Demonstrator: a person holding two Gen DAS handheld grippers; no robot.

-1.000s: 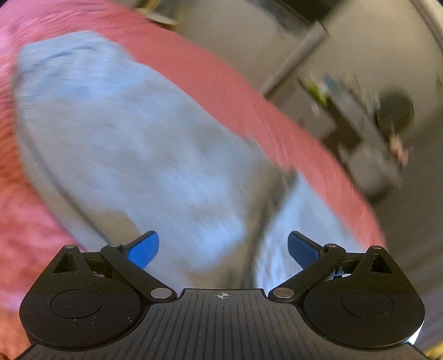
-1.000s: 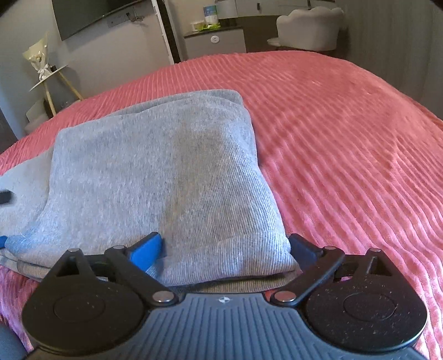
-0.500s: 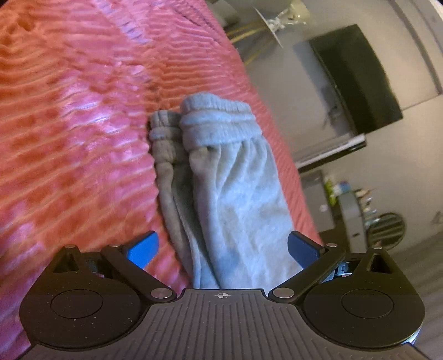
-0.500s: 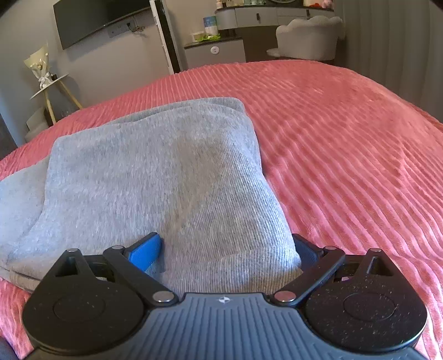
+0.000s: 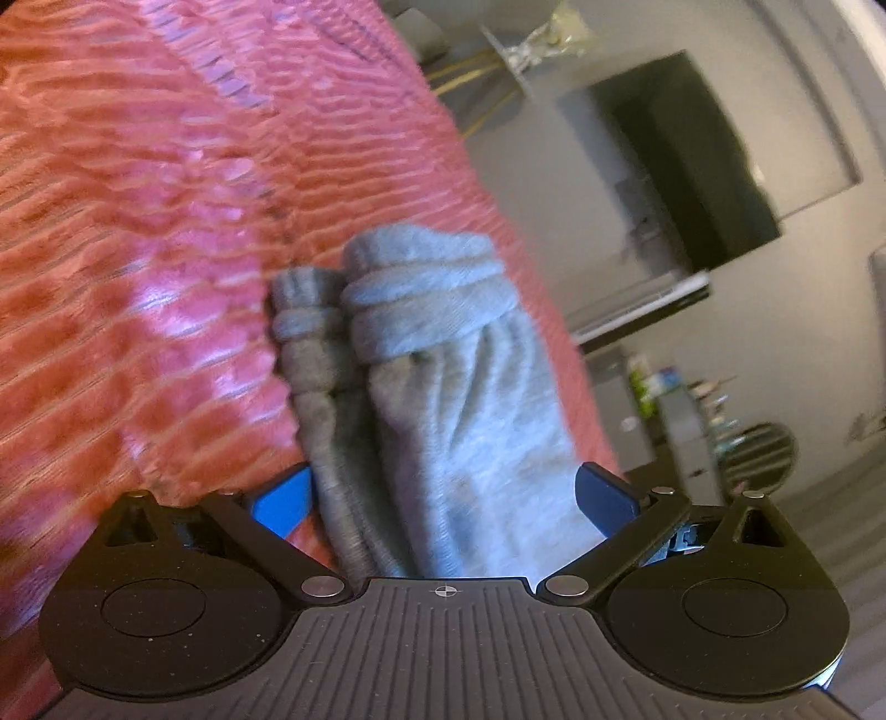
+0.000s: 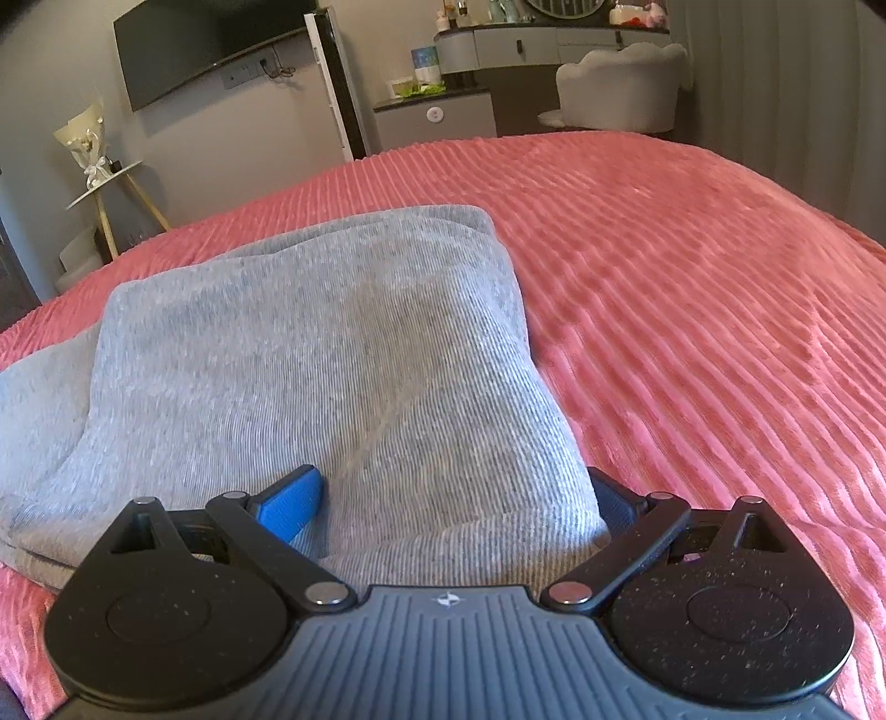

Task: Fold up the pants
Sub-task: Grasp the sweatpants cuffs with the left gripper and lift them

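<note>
Grey sweatpants lie folded on a pink ribbed bedspread. In the right wrist view the folded stack fills the near left, and my right gripper is open with the fold's near corner between its blue fingers. In the left wrist view the pants' leg ends with bunched cuffs run away from me. My left gripper is open astride the leg fabric, fingers apart on either side.
The bedspread spreads wide to the right of the pants. Past the bed's edge stand a wall television, a small side table with a bouquet, a dresser and a white chair.
The left gripper swung from over the folded body of the pants to the leg-cuff end and closed in on it. The right gripper edged forward over the fold's corner.
</note>
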